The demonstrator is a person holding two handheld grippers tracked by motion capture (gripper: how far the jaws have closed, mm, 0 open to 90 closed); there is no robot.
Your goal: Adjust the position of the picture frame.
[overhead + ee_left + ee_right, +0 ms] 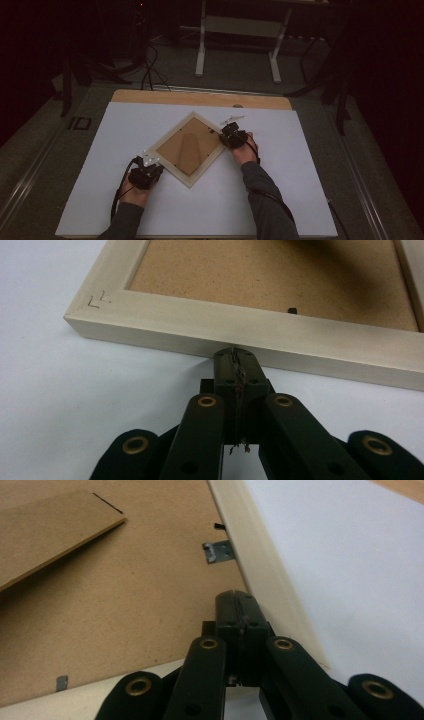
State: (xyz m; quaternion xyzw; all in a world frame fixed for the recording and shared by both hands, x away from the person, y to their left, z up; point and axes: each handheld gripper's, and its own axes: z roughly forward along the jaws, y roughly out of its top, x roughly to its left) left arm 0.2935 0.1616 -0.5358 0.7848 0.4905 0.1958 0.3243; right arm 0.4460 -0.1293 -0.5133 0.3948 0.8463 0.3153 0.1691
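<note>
A picture frame [188,149] lies face down, cornerwise, mid tabletop [300,190]; the left tool [234,354], closed and empty, touches its near-left edge, the right tool [235,597], closed and empty, is over its backing near the right corner

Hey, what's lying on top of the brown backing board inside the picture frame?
A fold-out stand flap lies on the backing board, with small metal tabs along the picture frame rim. Whatever is under the board is covered.

The picture frame [250,335] runs off the top and right edges in the left gripper view, so most of its backing board [270,275] is cut off. Tiny pencil scribble [98,301] on the corner, can't read it.
</note>
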